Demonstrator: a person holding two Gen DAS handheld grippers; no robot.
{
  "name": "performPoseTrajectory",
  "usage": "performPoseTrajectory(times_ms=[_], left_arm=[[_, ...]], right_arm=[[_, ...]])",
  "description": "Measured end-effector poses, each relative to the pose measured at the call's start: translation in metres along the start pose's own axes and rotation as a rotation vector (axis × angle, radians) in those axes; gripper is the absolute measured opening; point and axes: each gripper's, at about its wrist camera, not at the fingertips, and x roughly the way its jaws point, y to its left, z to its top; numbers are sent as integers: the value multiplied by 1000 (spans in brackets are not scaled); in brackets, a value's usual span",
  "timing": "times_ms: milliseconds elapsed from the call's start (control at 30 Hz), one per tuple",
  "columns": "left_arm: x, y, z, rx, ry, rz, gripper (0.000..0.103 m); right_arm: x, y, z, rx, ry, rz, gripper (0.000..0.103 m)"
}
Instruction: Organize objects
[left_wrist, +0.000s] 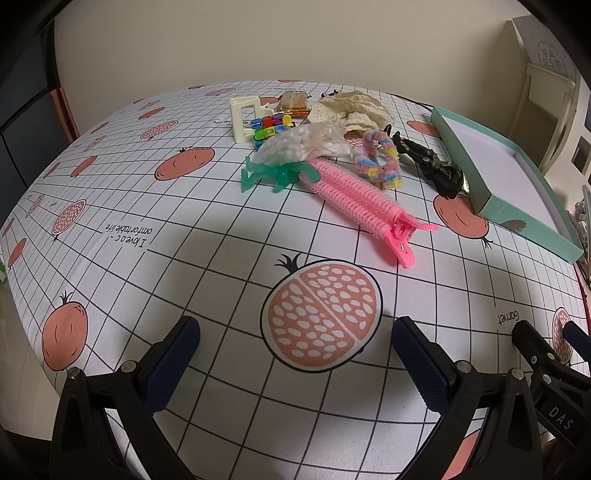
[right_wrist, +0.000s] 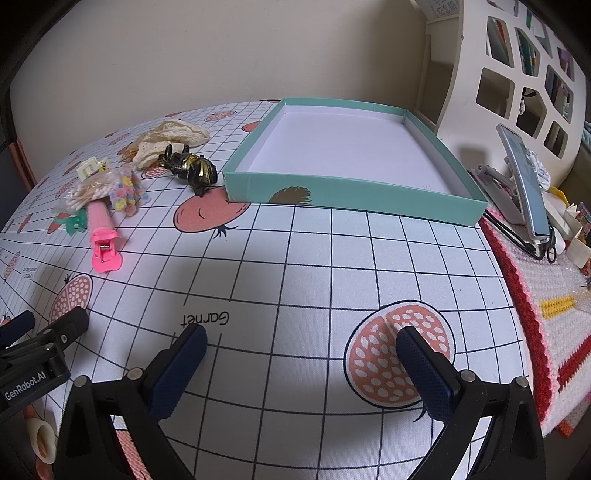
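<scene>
Both tools sit low over the tabletop (left_wrist: 207, 266) with its grid-and-pomegranate cloth, side by side. The left tool (left_wrist: 295, 350) is spread wide, nothing in it. Far from it lies the clutter: a green plastic claw clip (left_wrist: 273, 175), a clear bag of cotton swabs (left_wrist: 306, 144), two pink hair roller clips (left_wrist: 362, 199), a pastel fuzzy scrunchie (left_wrist: 380, 158) and a black-and-gold hair claw (left_wrist: 439, 170). The right tool (right_wrist: 301, 350) gapes wide too, empty. The shallow teal cardboard box (right_wrist: 354, 195) sits far right, nothing inside.
</scene>
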Motion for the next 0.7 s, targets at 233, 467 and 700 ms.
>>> performPoseTrajectory(times_ms=[233,467,700], left_arm=[[0,0,0,0,0,0,103],[0,1,1,0,8,-7,103],[-1,9,14,-72,51,-53,103]], right_arm=[[0,0,0,0,0,0,103],[0,0,0,-4,2,8,103],[-15,2,20,-8,-36,21,103]])
